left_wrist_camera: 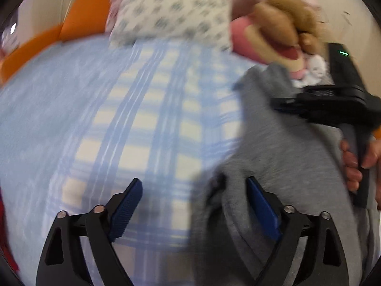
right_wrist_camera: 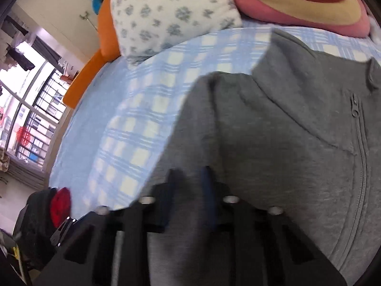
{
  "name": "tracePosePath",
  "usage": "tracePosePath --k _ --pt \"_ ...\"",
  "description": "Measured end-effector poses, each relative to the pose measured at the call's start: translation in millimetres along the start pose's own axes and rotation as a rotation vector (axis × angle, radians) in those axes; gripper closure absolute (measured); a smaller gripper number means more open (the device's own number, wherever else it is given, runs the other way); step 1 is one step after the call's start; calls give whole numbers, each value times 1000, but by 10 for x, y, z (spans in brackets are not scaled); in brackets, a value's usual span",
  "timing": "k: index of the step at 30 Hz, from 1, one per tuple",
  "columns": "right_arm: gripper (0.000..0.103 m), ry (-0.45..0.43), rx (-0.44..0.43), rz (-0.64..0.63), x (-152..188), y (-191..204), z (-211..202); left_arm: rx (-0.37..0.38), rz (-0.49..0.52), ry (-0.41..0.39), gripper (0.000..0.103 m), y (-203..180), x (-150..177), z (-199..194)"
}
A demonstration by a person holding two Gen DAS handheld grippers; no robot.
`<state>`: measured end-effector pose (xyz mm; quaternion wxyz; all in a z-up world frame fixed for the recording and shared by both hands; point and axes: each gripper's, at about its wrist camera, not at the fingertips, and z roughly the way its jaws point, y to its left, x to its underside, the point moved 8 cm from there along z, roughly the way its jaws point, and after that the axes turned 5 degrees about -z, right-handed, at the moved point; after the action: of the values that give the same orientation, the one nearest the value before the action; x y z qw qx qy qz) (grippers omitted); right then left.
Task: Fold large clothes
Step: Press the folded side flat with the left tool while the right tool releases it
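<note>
A large grey zip-up sweatshirt (right_wrist_camera: pixel 285 143) lies on a blue and cream checked bed sheet (right_wrist_camera: pixel 147 109); it also shows in the left wrist view (left_wrist_camera: pixel 285 162), blurred. My left gripper (left_wrist_camera: pixel 194 190) is open, its right finger against a fold of the grey fabric, its left finger over the sheet. My right gripper (right_wrist_camera: pixel 188 176) is nearly closed with grey fabric between its fingers at the sweatshirt's left edge. It also shows in the left wrist view (left_wrist_camera: pixel 285 103), held by a hand above the sweatshirt.
A floral pillow (right_wrist_camera: pixel 171 16) and a pink round cushion (right_wrist_camera: pixel 304 4) lie at the bed's head. A brown plush toy (left_wrist_camera: pixel 288 21) sits near them. An orange bed frame (right_wrist_camera: pixel 95 64) borders the left. A window and a black bag (right_wrist_camera: pixel 38 226) are at the left.
</note>
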<state>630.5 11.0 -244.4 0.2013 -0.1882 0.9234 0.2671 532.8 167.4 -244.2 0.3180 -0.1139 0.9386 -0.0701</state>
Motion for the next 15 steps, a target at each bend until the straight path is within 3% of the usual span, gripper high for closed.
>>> tracePosePath --k 4,8,11,15 --pt "95 -7 26 -11 38 26 -85 -10 24 -23 10 -20 32 -28" --pt "80 -19 -18 -93 260 393 -564 57 -16 -39 12 -13 51 -392" --pt "77 -32 -58 -198 748 786 -1114 152 40 -68 12 -231 243 -857" --pt "77 -21 -116 -247 1569 1086 -1772 238 226 -64 12 -733 740 -1352"
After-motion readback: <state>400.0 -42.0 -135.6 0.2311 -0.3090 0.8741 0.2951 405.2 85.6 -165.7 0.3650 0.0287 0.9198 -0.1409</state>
